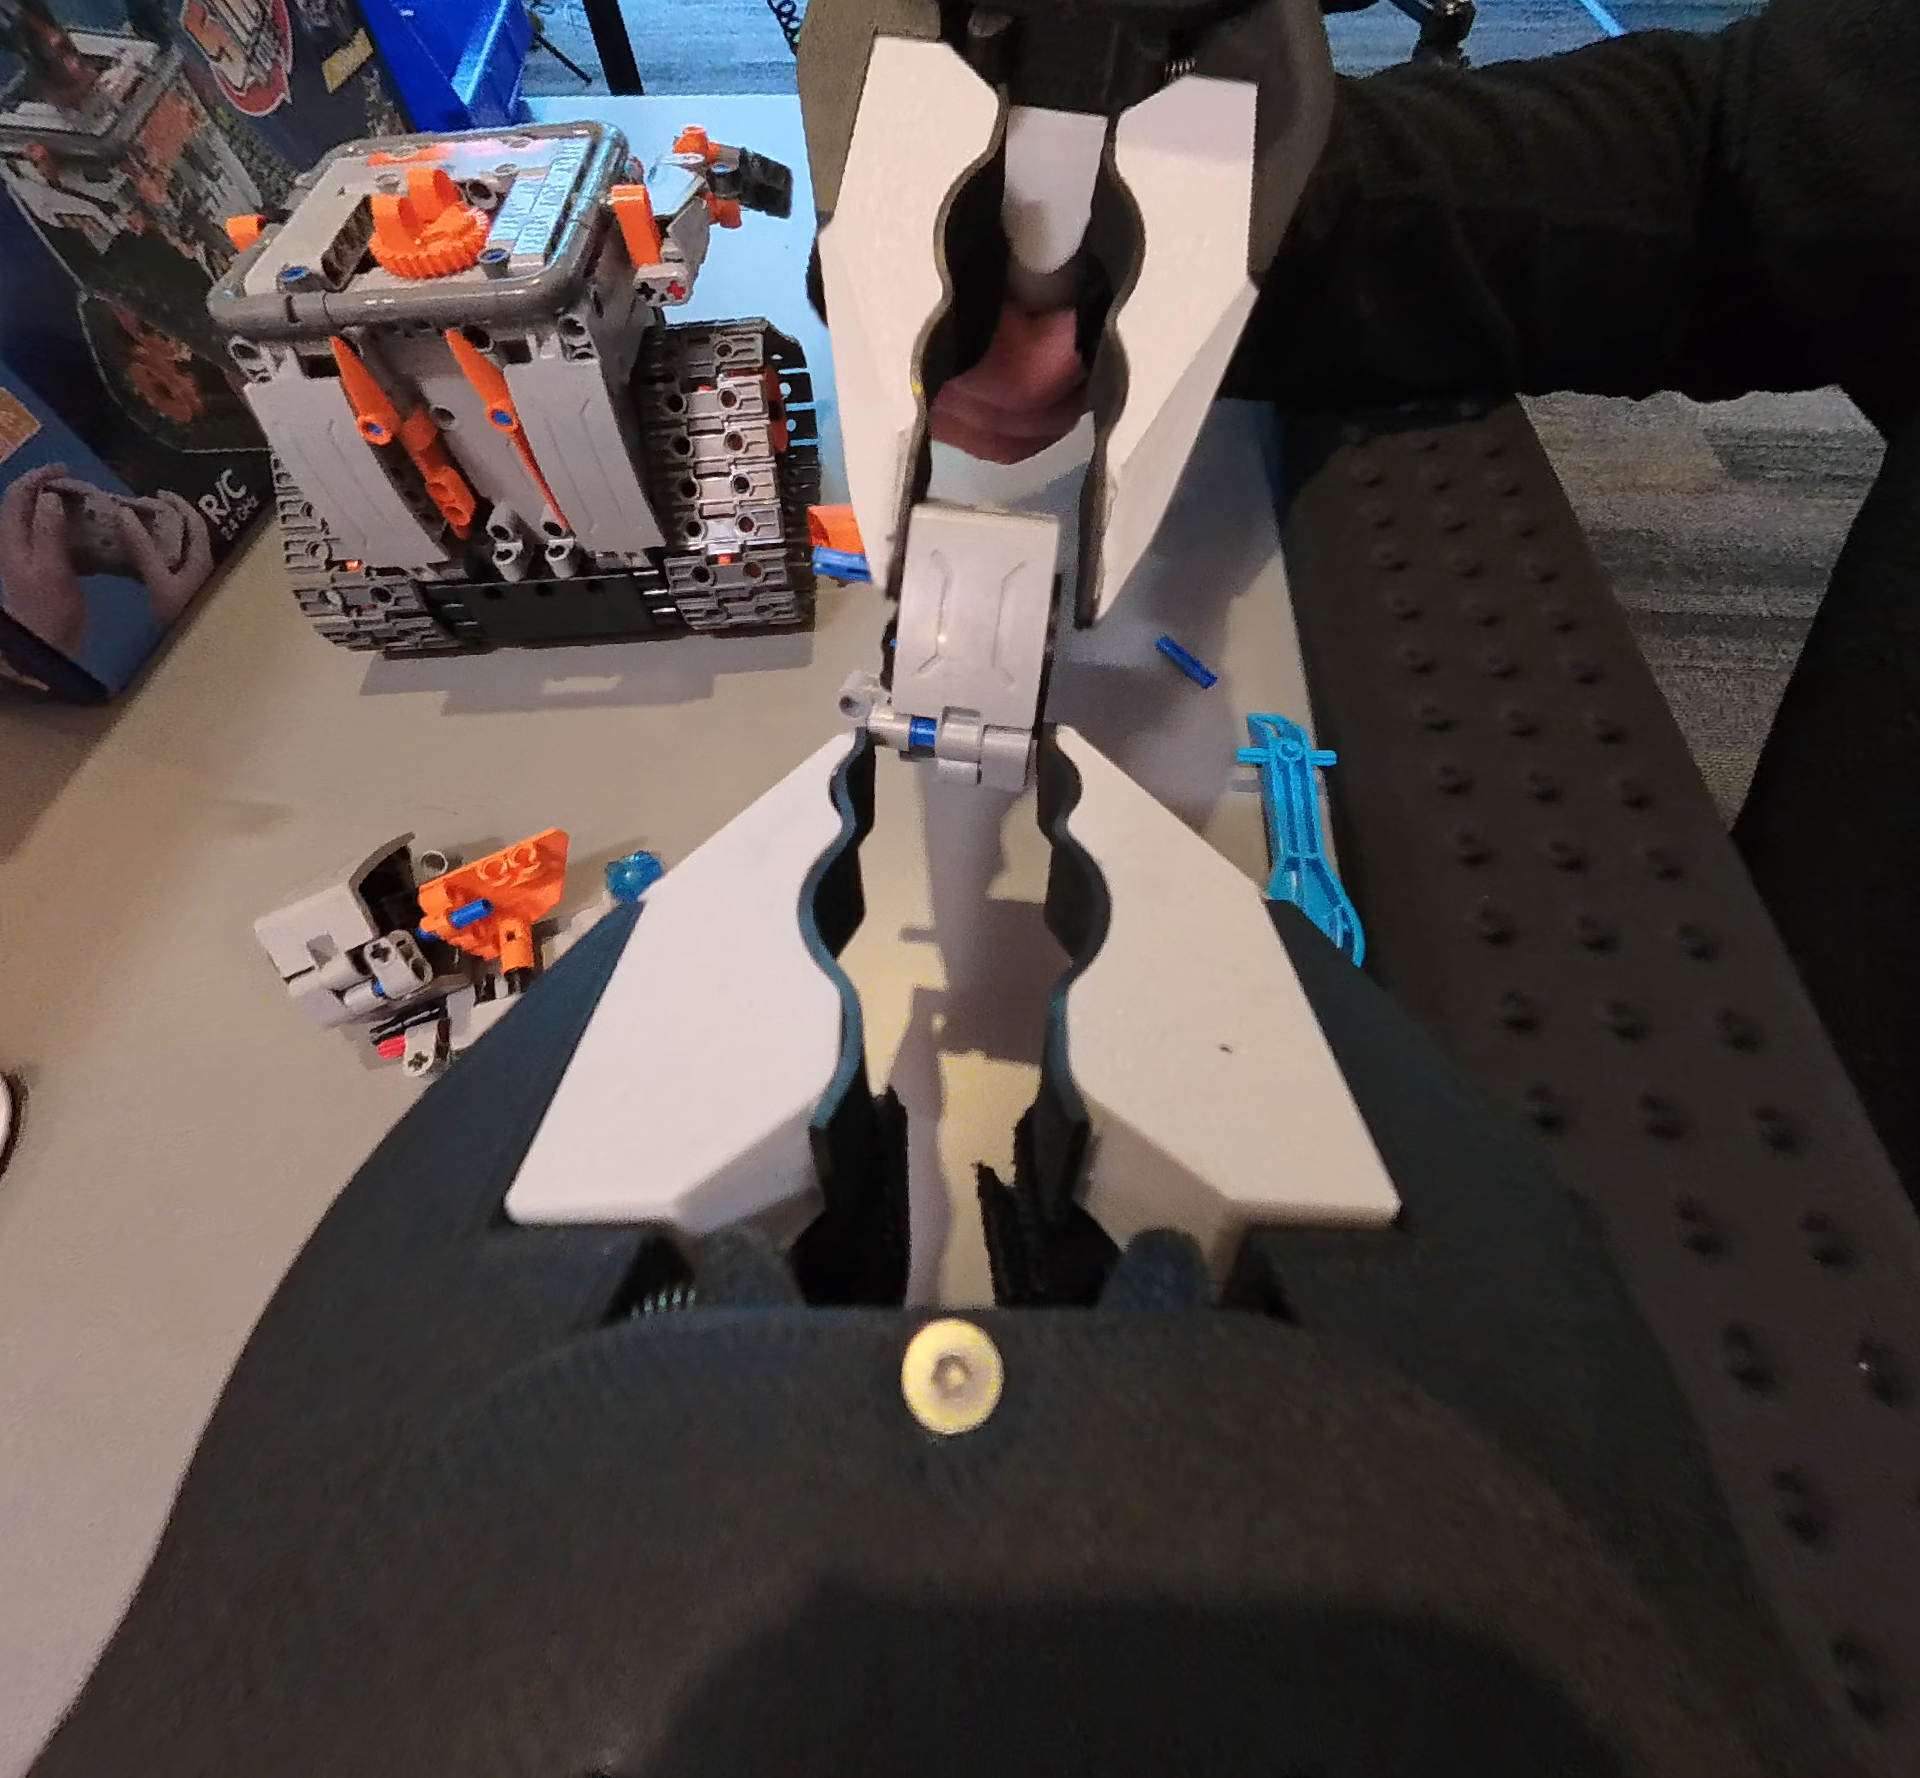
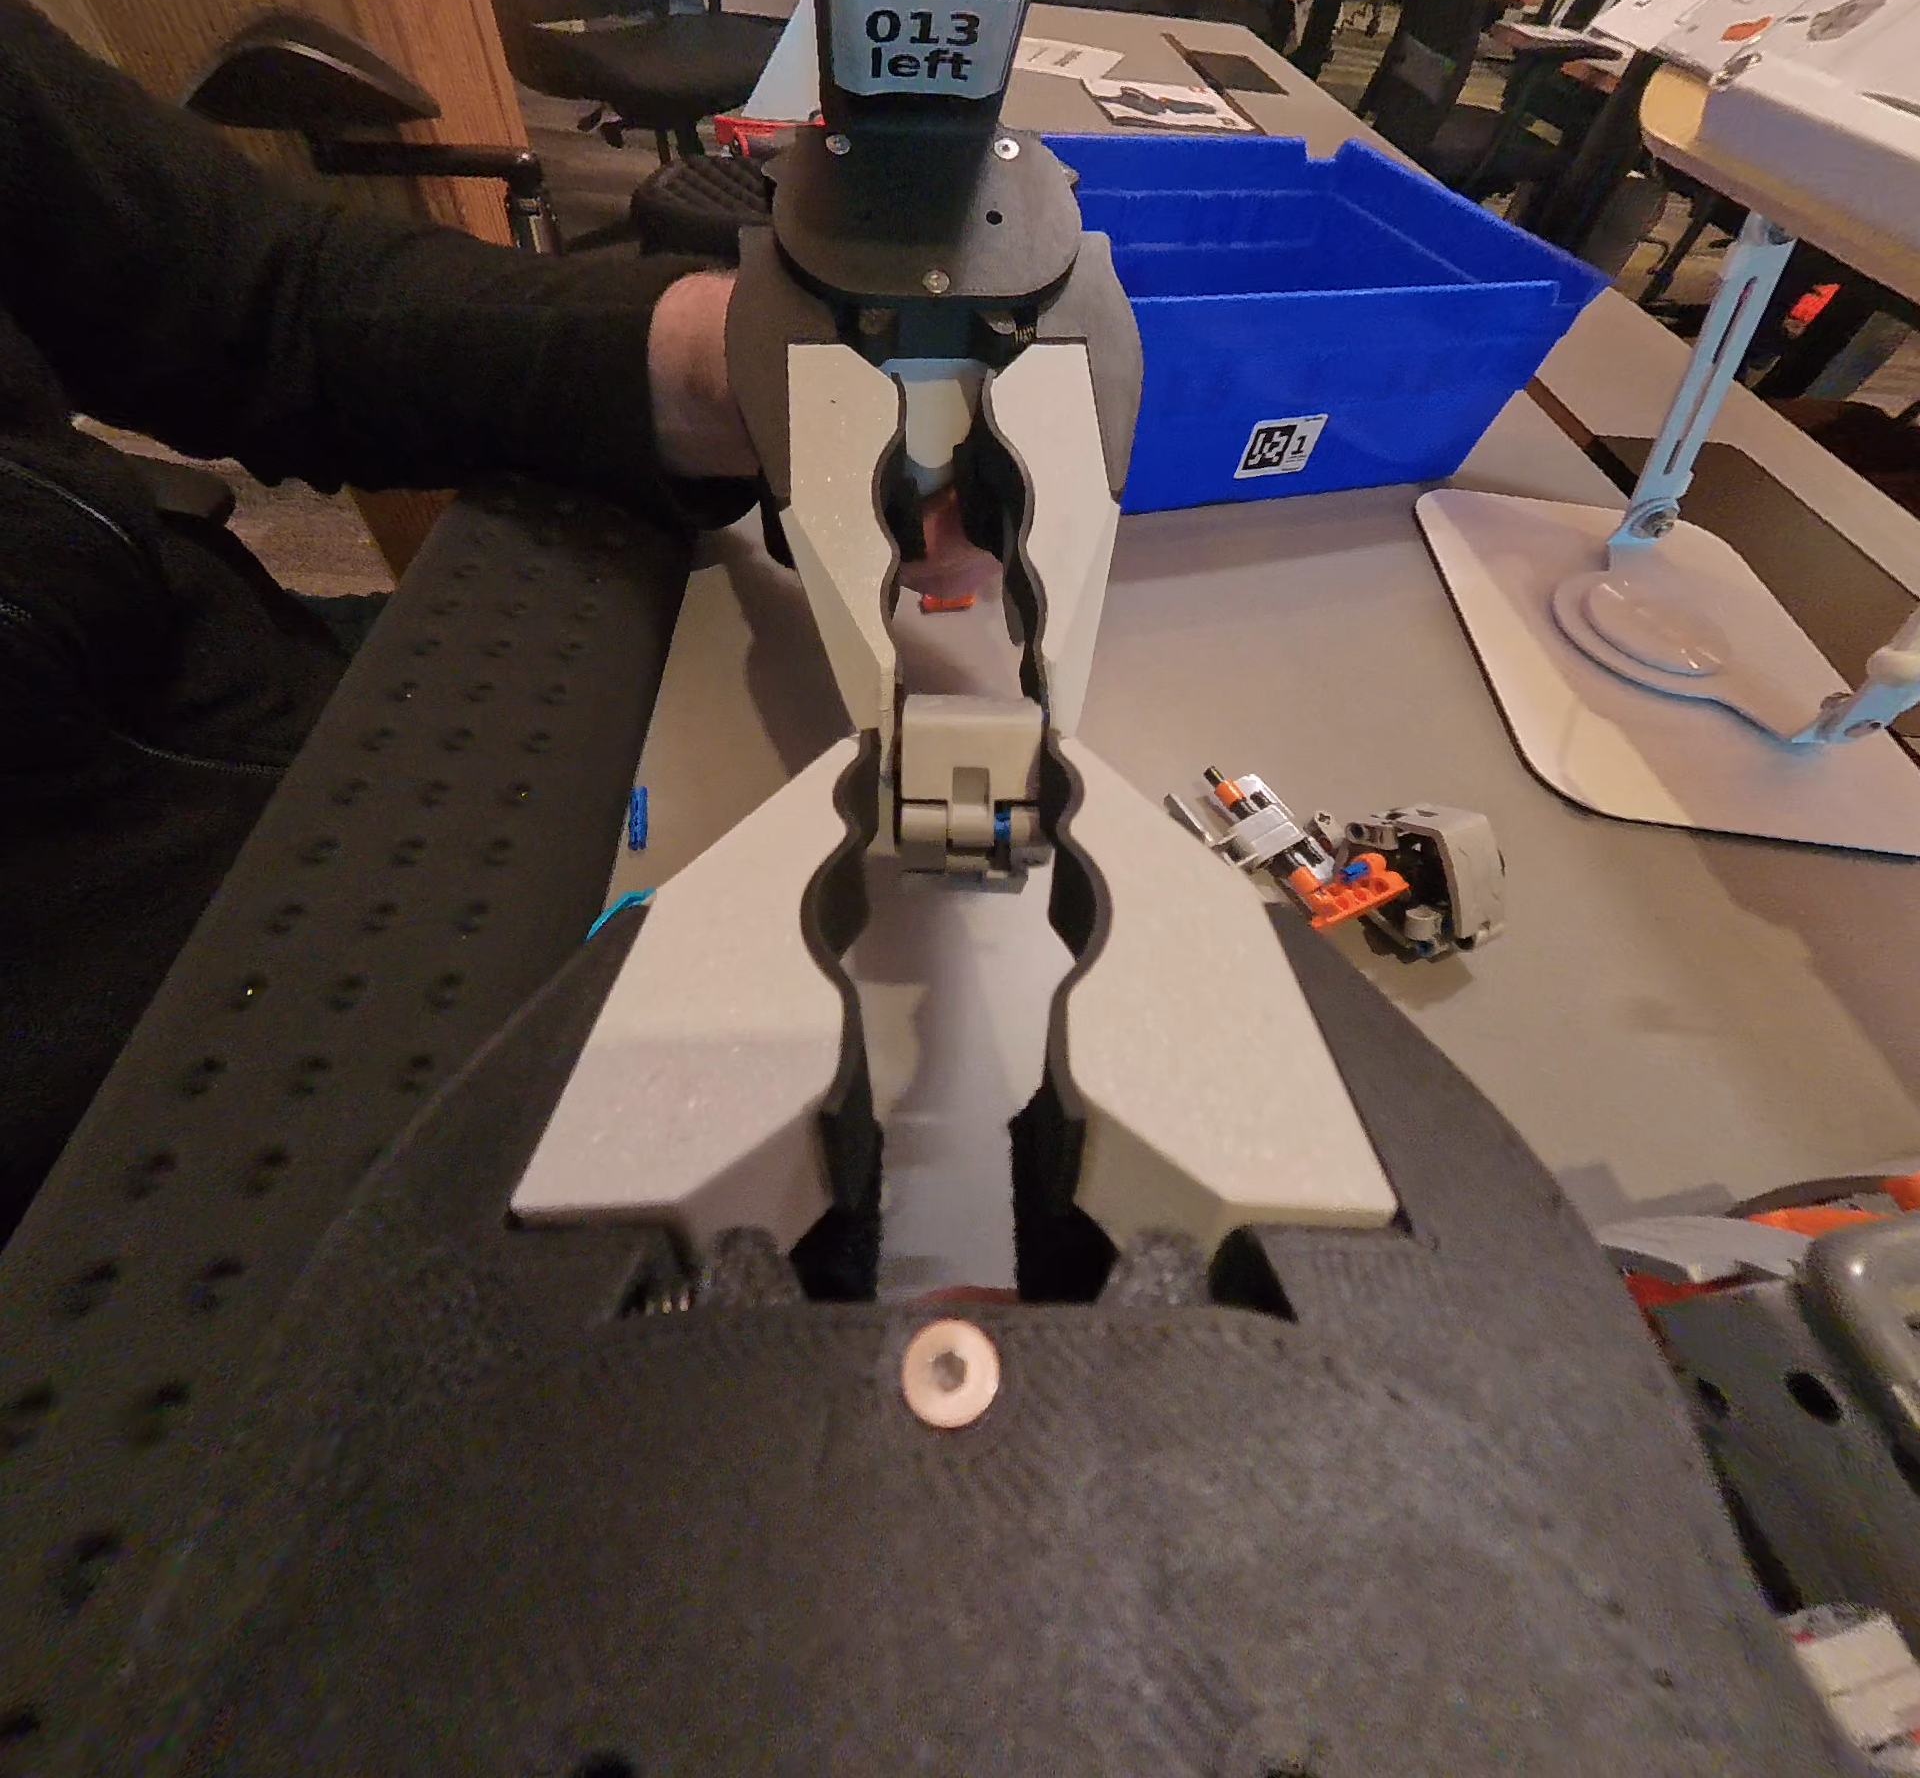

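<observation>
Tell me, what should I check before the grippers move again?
1. Left gripper has a grip on the grey piece: ok, jaws closed on its hinge end.
2. Right gripper has a grip too: ok, closed on the panel end.
3. Piece is off the table: ok, its shadow lies below it.
4. Blue pin fully pushed into the hinge: cannot tell.
5. Model is out of the way: ok, it stands apart to the side.
</observation>
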Demonstrator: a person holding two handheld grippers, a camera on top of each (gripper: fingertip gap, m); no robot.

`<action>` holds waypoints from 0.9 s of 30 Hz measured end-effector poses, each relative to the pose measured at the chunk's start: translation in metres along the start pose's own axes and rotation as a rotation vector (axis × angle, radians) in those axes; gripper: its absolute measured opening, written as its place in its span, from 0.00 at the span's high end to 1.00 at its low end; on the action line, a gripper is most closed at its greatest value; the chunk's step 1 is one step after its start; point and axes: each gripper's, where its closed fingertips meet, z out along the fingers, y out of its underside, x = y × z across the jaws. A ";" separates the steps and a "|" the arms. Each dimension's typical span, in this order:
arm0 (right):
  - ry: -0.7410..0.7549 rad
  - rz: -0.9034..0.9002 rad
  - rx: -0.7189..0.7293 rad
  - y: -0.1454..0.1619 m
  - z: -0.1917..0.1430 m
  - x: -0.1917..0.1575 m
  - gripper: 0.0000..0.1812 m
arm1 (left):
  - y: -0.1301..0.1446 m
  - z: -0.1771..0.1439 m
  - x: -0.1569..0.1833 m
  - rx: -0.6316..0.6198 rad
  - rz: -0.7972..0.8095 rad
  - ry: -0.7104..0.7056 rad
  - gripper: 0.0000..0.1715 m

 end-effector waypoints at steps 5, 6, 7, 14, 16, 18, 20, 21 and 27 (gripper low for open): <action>0.017 -0.006 -0.057 0.010 0.002 0.003 0.86 | 0.006 0.002 -0.002 -0.027 0.005 -0.010 0.83; 0.020 -0.011 -0.071 0.013 0.003 0.004 0.86 | 0.008 0.003 -0.002 -0.041 0.006 -0.013 0.83; 0.023 -0.013 -0.085 0.016 0.004 0.004 0.86 | 0.011 0.004 -0.003 -0.057 0.005 -0.015 0.83; 0.055 -0.004 -0.151 0.029 0.009 0.010 0.86 | 0.029 0.007 -0.012 -0.157 0.035 -0.065 0.85; 0.060 0.003 -0.160 0.032 0.010 0.011 0.86 | 0.032 0.007 -0.012 -0.168 0.036 -0.061 0.86; 0.062 0.004 -0.168 0.033 0.011 0.012 0.86 | 0.034 0.007 -0.012 -0.173 0.029 -0.056 0.86; 0.067 0.000 -0.186 0.037 0.013 0.012 0.86 | 0.037 0.009 -0.012 -0.189 0.027 -0.059 0.86; 0.070 -0.001 -0.202 0.040 0.013 0.013 0.86 | 0.039 0.009 -0.013 -0.200 0.027 -0.064 0.86; 0.072 0.012 -0.290 0.058 0.019 0.013 0.86 | 0.049 0.006 -0.023 -0.257 0.014 -0.121 0.82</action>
